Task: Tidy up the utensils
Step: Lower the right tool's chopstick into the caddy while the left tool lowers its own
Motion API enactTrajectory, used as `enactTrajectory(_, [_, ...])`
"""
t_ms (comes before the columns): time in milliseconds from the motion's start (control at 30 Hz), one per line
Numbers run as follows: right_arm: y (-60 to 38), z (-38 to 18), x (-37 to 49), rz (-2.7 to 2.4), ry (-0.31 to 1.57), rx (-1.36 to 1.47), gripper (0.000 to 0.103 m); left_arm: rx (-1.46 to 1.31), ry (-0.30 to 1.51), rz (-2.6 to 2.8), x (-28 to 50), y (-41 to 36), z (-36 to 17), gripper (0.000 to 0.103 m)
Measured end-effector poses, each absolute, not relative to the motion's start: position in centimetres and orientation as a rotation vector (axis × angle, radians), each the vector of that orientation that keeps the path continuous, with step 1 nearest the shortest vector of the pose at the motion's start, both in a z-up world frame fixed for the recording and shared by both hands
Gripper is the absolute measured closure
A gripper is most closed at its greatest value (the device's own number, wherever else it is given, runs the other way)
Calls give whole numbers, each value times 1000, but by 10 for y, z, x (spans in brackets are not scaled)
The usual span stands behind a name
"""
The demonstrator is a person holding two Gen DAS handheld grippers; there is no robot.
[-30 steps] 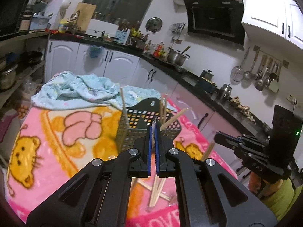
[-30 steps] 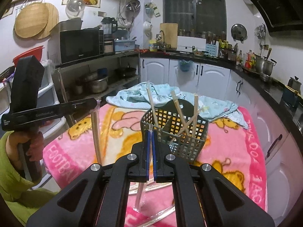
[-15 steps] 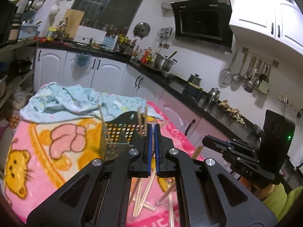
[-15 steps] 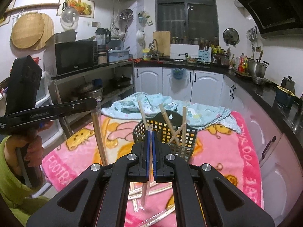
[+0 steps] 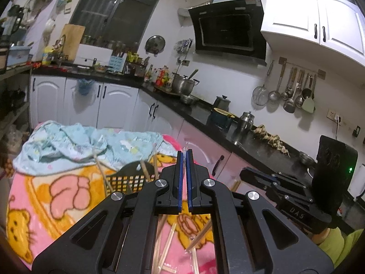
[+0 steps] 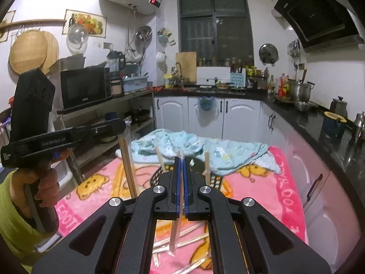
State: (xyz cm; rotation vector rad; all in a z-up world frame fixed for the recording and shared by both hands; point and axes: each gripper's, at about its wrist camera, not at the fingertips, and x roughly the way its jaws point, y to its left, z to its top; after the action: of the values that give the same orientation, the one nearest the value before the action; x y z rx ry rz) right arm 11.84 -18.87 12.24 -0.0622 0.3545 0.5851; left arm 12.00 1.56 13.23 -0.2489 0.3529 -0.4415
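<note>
A black mesh basket (image 5: 127,180) (image 6: 157,174) stands on the pink blanket with several bare chopsticks upright in it; my grippers hide most of it. My left gripper (image 5: 184,154) (image 6: 124,123) is shut on a plastic-wrapped chopstick pair (image 6: 127,164) that hangs down from its jaws. My right gripper (image 6: 181,159) (image 5: 241,174) is shut on another wrapped pair (image 6: 175,233), held above and in front of the basket. More wrapped chopsticks (image 5: 166,248) (image 6: 184,239) lie loose on the blanket below both grippers.
The pink cartoon blanket (image 6: 273,196) covers the table, with a crumpled light blue cloth (image 5: 75,143) behind the basket. White cabinets and a black counter (image 5: 228,132) run along the right. A shelf with a microwave (image 6: 84,89) stands at left.
Both grippers have risen, each with its wrapped chopsticks; the basket and blanket now sit lower in both views. Both stay shut.
</note>
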Motion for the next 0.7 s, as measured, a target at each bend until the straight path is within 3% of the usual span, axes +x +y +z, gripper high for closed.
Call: enactTrajectory(700, [-200,193,179,466,208,-29,100,-181,276,-345,175,30,183,102])
